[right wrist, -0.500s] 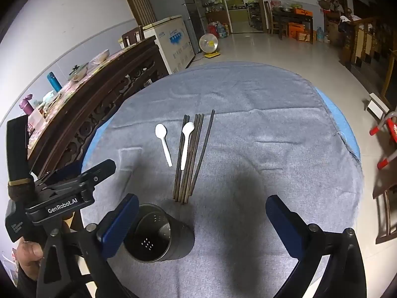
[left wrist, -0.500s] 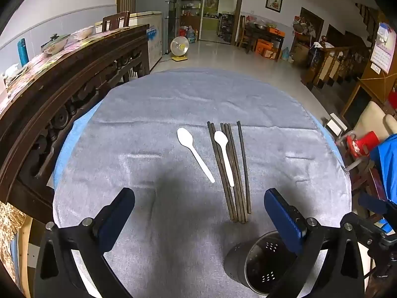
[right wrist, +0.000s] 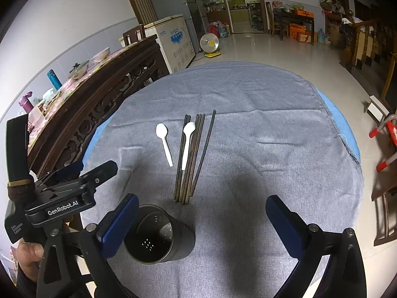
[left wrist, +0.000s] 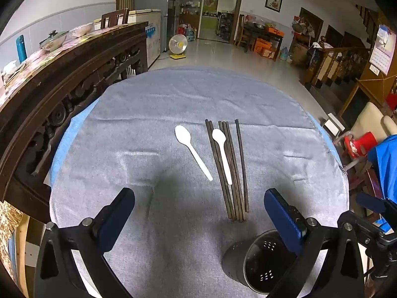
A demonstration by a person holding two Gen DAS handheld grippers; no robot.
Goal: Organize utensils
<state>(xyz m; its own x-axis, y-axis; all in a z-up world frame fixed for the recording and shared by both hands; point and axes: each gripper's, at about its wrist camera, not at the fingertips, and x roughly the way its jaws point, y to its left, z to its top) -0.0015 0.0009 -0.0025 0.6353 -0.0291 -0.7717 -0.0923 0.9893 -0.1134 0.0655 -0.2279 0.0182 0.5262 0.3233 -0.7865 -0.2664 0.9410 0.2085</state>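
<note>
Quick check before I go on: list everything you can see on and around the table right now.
spoons: two, white; one alone on the cloth, one lying on the chopsticks
chopsticks: a bundle, dark brown, mid-cloth; exact count unclear
holder: one, dark perforated metal, upright, empty, near edge
cloth: one, grey, over a blue table
sideboard: one, dark carved wood, left
fan: one, white and yellow, on the floor
left gripper: open, empty
right gripper: open, empty

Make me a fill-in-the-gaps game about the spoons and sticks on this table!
1. There are ___ white spoons on the grey cloth.
2. One spoon lies on top of the dark ___.
3. The metal holder has nothing ___ it.
4. Both grippers, left and right, are ___.

Answers: two; chopsticks; inside; open
</note>
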